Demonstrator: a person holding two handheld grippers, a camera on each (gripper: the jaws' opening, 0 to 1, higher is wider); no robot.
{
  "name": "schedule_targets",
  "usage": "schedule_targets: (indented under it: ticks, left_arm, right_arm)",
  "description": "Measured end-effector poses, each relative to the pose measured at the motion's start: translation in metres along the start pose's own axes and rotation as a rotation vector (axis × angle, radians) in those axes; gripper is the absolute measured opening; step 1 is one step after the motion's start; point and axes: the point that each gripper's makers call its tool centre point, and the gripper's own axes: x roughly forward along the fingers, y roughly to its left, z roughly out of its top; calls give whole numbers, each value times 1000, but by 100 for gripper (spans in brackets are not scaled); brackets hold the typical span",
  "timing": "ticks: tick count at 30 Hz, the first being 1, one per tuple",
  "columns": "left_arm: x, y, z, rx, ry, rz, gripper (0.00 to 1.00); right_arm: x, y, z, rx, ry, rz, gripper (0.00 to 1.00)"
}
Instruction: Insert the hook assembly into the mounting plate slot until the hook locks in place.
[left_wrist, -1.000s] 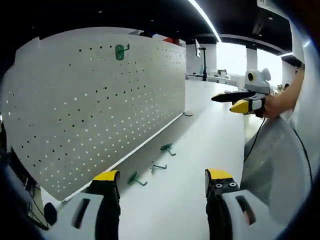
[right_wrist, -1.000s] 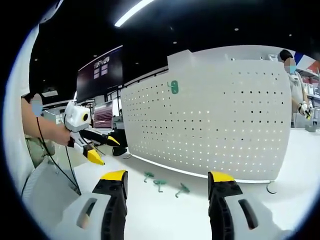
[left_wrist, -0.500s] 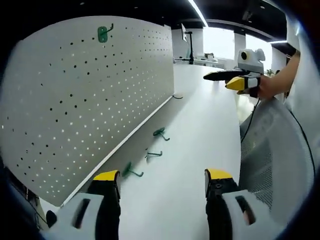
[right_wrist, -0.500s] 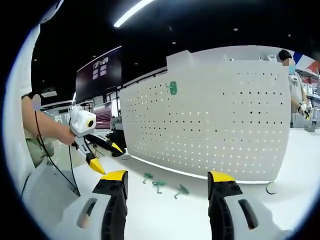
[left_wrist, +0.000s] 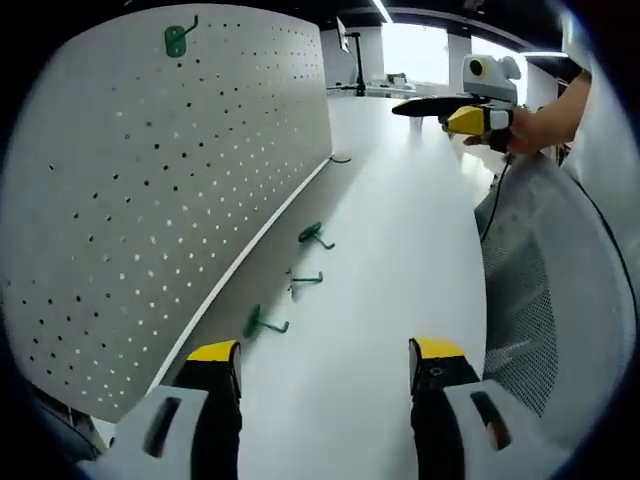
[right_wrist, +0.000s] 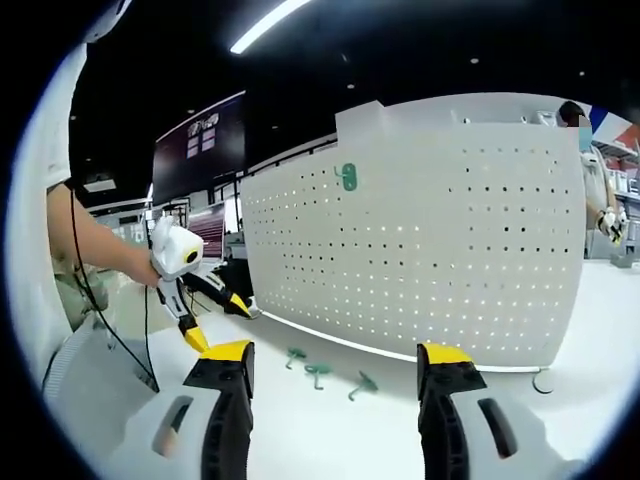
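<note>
White table (left_wrist: 400, 260): three green hooks (left_wrist: 306, 281), pegboard (left_wrist: 150, 200) upright, perhaps cable.

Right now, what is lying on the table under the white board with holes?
Three green hooks lie loose on the table by the foot of the board. A fourth green hook hangs high on the board. What is behind the board is covered.

both views face pegboard (left_wrist: 150, 200), hooks (right_wrist: 322, 370) shared
</note>
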Motion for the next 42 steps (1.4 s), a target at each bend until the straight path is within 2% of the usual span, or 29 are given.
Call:
schedule_targets:
  ticks: [14,19,35,42]
  left_arm:
    - [16,12,-3,99,75,-42,69]
    - [21,18,-10,140,119,-56,69]
    - [35,29,-21,176,186,-104,69]
    - [43,34,-29,178,232,-120,68]
  right_arm:
    - [-1,-4,0,-2,7,-3,61]
    - [-1,-4,1,-3,8,-2,60]
    - [0,-1,-1,-9,17,7,60]
    - [-4,-5,-3,-9,20,-3,60]
